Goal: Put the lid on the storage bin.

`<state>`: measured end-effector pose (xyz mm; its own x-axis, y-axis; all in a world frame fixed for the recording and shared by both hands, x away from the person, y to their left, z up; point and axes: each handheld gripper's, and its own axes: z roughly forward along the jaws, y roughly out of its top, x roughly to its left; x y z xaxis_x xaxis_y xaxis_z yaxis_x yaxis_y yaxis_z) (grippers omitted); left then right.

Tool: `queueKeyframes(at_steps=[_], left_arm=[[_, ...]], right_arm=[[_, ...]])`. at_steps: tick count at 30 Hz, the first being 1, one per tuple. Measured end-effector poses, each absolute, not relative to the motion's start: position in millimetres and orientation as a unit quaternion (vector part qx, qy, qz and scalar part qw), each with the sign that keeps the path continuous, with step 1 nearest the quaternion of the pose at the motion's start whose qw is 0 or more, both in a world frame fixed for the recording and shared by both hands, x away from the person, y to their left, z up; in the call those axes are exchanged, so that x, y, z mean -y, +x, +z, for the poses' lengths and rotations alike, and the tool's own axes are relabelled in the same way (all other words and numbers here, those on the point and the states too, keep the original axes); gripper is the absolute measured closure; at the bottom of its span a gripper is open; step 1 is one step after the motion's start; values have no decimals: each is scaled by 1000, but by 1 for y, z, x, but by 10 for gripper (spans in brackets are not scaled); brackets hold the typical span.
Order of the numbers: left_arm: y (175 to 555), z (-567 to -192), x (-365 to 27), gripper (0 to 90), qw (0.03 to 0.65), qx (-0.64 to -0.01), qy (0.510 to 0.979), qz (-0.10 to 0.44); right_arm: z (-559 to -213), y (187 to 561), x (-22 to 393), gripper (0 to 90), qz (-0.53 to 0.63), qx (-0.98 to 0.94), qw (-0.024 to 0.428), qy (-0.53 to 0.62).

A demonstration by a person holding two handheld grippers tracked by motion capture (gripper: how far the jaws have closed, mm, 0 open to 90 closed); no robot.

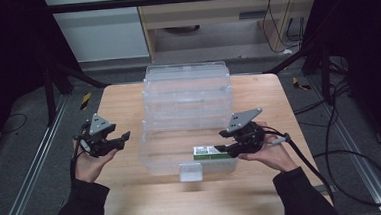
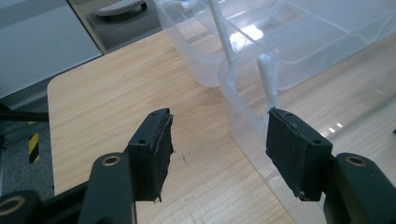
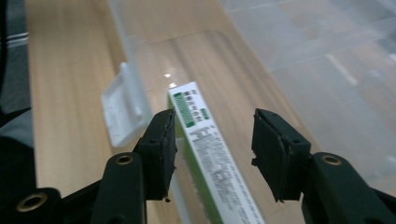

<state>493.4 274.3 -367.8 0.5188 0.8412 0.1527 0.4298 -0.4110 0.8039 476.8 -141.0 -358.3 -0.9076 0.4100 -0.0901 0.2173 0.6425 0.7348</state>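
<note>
The green-and-white box (image 1: 211, 152) lay flat inside the clear bin (image 1: 154, 155), long axis three-to-nine; the right gripper (image 3: 215, 149) straddled it, fingers apart; the left gripper (image 2: 219, 149) gaped empty.

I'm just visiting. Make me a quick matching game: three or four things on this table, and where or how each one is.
Things:
1. green and white box
2. clear plastic bin
3. left gripper
4. white latch

States:
A. on the bin's near wall
B. open, over bare wood beside the bin
C. lying inside the bin, between the right gripper's jaws
D. see-through, lid tipped back

Pairs: 1-C, 2-D, 3-B, 4-A
</note>
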Motion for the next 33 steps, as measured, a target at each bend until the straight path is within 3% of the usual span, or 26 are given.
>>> queueKeyframes(at_steps=[33], left_arm=[[536, -342, -239, 398, 344, -337, 832, 276]], right_arm=[[-394, 490, 79, 629, 283, -957, 10, 63]])
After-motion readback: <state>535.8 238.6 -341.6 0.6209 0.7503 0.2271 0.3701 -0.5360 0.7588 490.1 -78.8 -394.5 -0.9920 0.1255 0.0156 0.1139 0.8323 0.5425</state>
